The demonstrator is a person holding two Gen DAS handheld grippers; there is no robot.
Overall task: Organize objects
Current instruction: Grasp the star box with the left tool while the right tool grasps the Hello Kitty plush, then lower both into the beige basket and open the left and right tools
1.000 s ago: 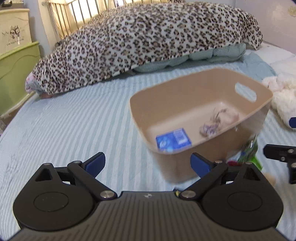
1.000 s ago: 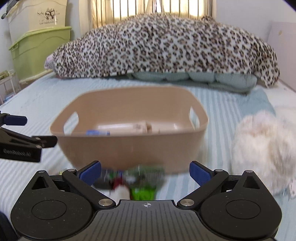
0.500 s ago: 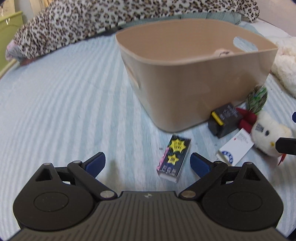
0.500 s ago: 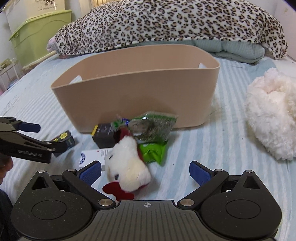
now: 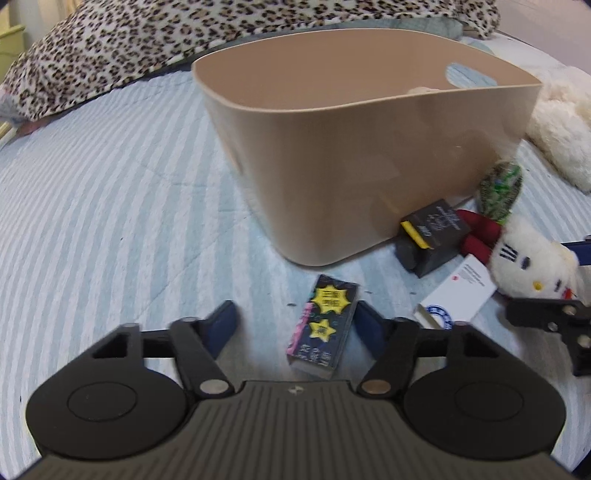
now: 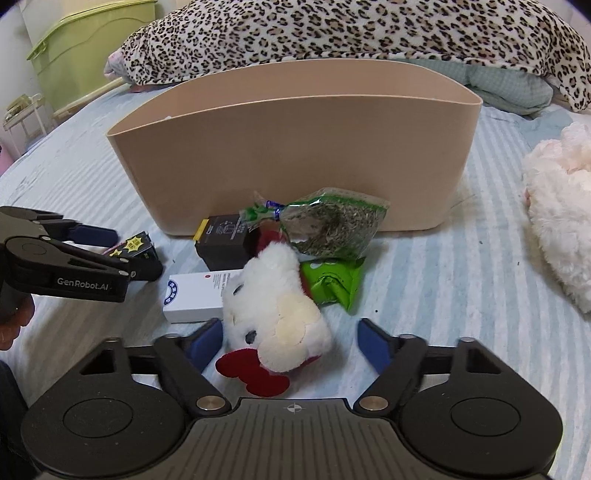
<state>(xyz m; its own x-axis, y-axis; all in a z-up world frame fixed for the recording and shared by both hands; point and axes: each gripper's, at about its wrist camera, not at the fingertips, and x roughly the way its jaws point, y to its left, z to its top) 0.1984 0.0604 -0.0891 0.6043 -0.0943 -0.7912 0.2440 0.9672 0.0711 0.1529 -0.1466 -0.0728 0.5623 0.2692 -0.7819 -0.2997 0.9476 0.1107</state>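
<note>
**Both claws lining up on pickups, nothing gripped yet**

Left gripper (image 5: pixel 293 325): fingers spread wide, bracketing the small black box with yellow stars (image 5: pixel 323 325), lower centre of the left view. The box is lying flat on the striped bedsheet (image 5: pixel 110 206), sitting off-centre, close against the right finger; contact there is too blurred to call. The left finger is well apart from it.

Right gripper (image 6: pixel 290 341): also spread, straddling the head end of the white plush cat (image 6: pixel 277 306), lower centre of the right view. Fingers are not pinching it.

Moving outward in the right view: white carton (image 6: pixel 199 295) is touching the plush on its left, the black box with yellow end (image 6: pixel 225 243) is lying behind that, and the clear bag of dried greens (image 6: pixel 332 229) is overlapping the green pouch (image 6: pixel 332 284) just right of the plush. All are sitting just in front of the tan bin (image 6: pixel 295 155), which is filling mid-frame. A fluffy white item (image 6: pixel 561 221) is lying at the right edge, with a leopard-print blanket (image 6: pixel 332 29) across the top.

Step, as I read it: approach and align before the grasp; loose items are still waiting outside the bin.

Next: the left needs shifting right to centre the starred box before squeezing. The right needs a firm squeeze since plush compresses, then a lift clearing the rim.
</note>
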